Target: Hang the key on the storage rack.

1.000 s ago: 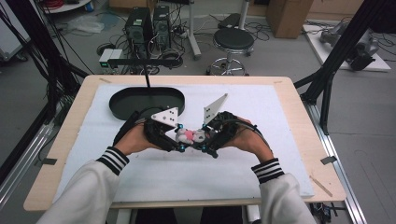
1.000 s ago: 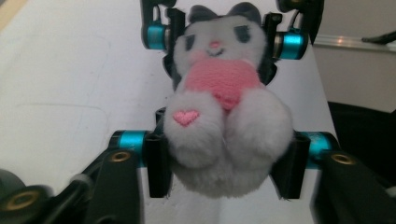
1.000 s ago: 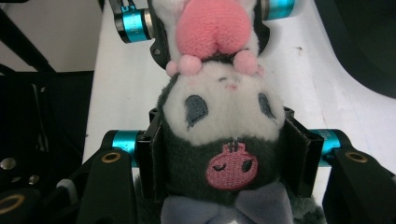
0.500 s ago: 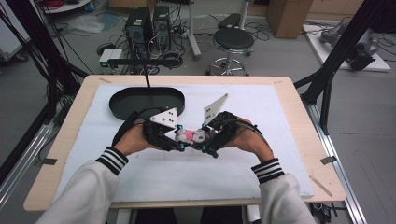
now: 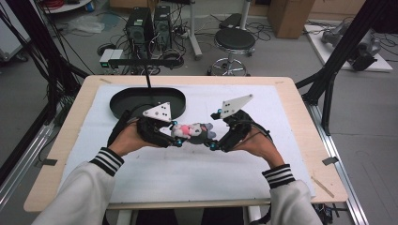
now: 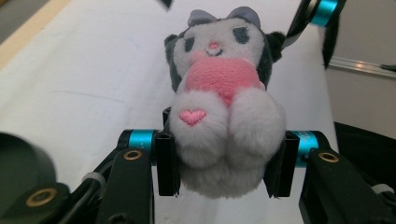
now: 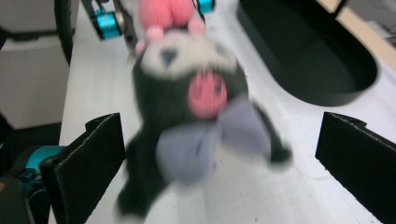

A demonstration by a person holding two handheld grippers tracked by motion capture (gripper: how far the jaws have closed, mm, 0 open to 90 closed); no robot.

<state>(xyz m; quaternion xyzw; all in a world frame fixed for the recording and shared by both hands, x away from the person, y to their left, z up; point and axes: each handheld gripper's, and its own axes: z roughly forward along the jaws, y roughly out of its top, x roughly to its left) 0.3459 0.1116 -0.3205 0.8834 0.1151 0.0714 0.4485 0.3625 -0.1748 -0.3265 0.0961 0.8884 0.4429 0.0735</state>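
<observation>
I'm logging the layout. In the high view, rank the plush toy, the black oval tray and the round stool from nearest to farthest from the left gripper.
1. Plush toy: clamped in the left gripper, just to its right.
2. Black oval tray: on the white mat just behind the gripper.
3. Round stool: on the floor beyond the table's far edge, to the right.

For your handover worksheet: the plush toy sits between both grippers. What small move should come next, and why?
Probably carry the plush toy toward the black tray: the left gripper clamps its lower body, while the right gripper has just been opening and stands clear.
</observation>
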